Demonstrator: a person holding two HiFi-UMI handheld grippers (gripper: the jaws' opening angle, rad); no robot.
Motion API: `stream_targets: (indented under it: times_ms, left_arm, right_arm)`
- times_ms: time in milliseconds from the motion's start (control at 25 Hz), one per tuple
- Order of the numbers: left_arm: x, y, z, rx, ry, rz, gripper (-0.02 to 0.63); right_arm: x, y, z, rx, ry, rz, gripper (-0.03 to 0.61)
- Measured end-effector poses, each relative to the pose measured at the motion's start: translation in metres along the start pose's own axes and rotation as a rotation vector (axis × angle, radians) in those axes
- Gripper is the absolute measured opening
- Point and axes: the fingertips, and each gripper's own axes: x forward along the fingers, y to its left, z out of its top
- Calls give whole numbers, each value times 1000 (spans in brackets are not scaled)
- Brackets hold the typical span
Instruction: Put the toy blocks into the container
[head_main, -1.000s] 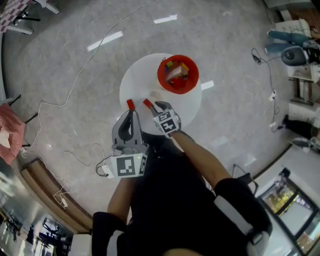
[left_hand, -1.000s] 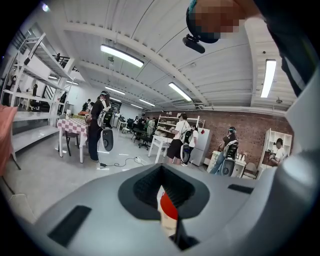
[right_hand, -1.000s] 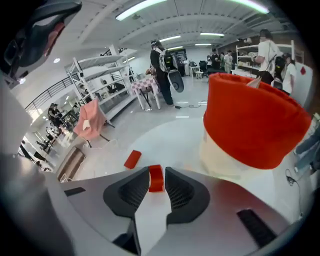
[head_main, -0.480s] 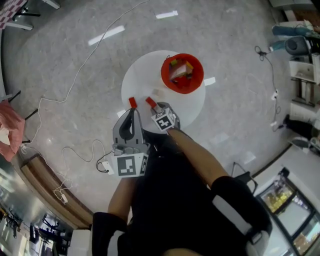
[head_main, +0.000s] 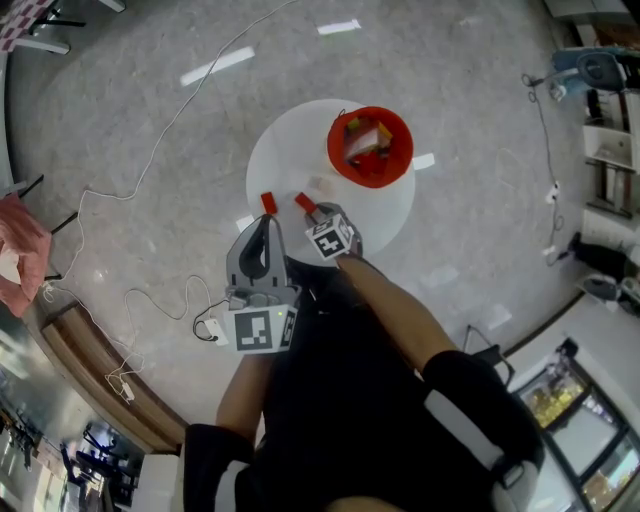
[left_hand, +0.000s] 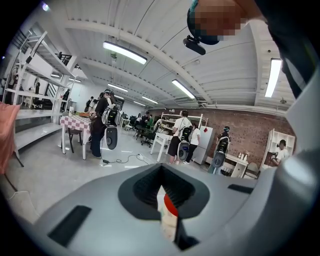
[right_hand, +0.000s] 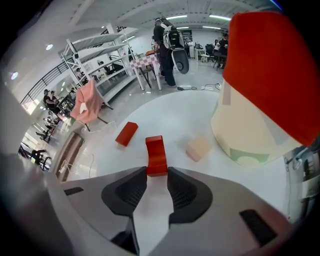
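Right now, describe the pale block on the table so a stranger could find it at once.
Find the round white table with the red container on it. Of three loose blocks beside it, the pale beige block lies nearest; the red block and the second red block lie farther off.

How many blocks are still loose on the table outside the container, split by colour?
Red blocks: 2
Beige block: 1
Total loose on the table: 3
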Motion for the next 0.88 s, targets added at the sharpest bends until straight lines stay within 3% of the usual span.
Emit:
stream_targets:
  times_ms: [320,560,880]
  left_arm:
    - [1,-13,0,18,-10,-24,-8]
    - [-3,-23,14,6,-41,-27,-8]
    - [-7,-37,22,34,-59,-51,-8]
  right_arm:
    - [-37,4,22,-13,-86,38,123]
    - [-125,6,69,-8,-315,75,123]
    - [-220,-66,116,105,-565,-51,123]
